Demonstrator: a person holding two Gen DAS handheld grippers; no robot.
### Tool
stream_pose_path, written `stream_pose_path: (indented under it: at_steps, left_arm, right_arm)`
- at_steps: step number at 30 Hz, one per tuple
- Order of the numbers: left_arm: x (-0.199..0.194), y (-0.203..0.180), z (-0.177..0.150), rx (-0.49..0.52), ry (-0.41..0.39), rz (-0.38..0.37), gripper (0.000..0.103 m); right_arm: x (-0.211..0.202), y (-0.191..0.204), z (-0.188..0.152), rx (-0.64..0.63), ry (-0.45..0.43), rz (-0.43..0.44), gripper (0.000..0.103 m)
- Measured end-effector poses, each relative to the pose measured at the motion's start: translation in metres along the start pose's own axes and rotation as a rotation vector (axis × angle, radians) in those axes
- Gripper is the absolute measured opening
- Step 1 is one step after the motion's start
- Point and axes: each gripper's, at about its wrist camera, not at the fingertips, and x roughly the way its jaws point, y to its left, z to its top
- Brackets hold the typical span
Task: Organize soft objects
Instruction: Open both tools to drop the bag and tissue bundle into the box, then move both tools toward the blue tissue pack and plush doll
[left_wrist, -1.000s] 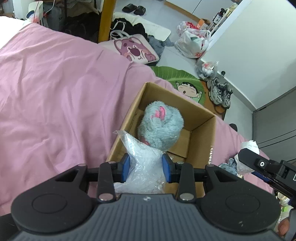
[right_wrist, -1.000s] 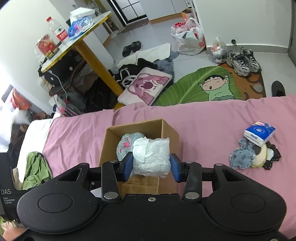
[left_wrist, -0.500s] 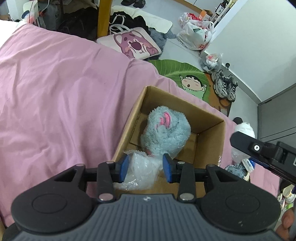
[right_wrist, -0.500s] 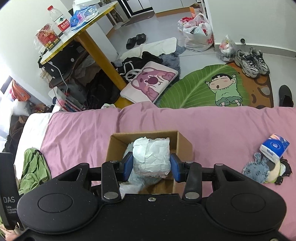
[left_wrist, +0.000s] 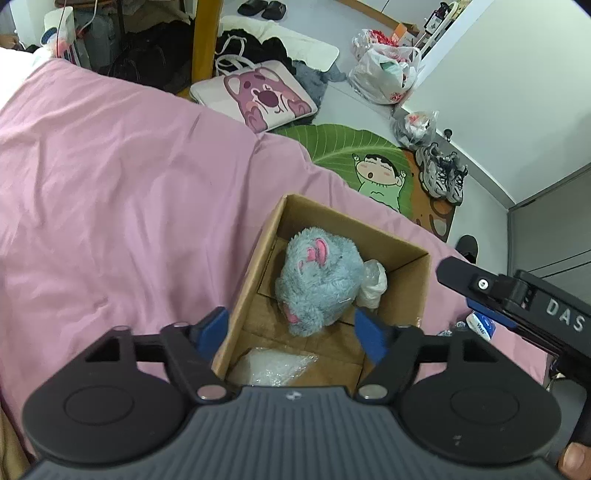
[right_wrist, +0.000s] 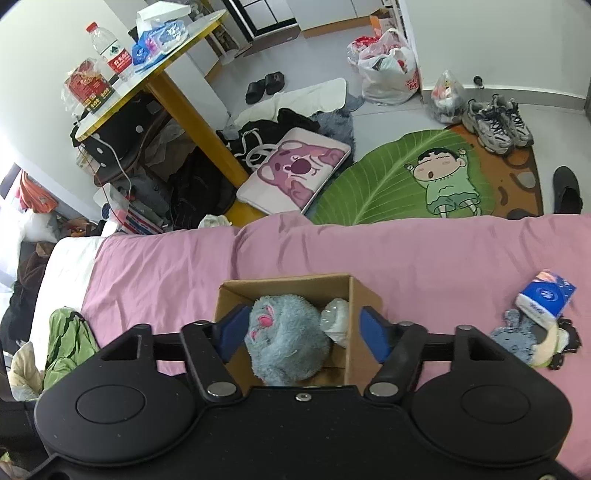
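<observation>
An open cardboard box sits on the pink bedspread. Inside lies a grey plush toy with pink ears. A clear plastic bag rests on the box floor at the near end, and a white wrapped bundle lies beside the plush. My left gripper hangs open above the box's near end, holding nothing. My right gripper is open too, straddling the box from above. The right gripper's body shows at the right of the left wrist view.
A blue tissue pack and small grey and dark cloth pieces lie on the bedspread to the box's right. A green garment lies at the left. Beyond the bed edge: a leaf rug, shoes, bags, a yellow-legged table.
Both grippers opened. The clear plastic bag dropped from the left gripper into the box, and the white bundle dropped from the right gripper beside the plush.
</observation>
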Motion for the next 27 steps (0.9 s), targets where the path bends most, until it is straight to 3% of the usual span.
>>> stream_pose_path:
  at_steps: [3,16,27]
  left_arm:
    - [-0.005,-0.006,-0.002,0.014,0.0,0.006,0.08]
    - [-0.038,-0.031,-0.022,0.113,-0.061,-0.004,0.102]
    - [-0.061,-0.065,-0.053,0.198,-0.136,-0.013,0.102]
  right_arm:
    - [-0.013,-0.006,-0.002,-0.006,-0.017,-0.005,0.082]
    - [-0.071,-0.049,-0.022,-0.019,-0.061,-0.017,0.103]
    - [-0.103,-0.081,-0.042,-0.042,-0.096,-0.027,0.103]
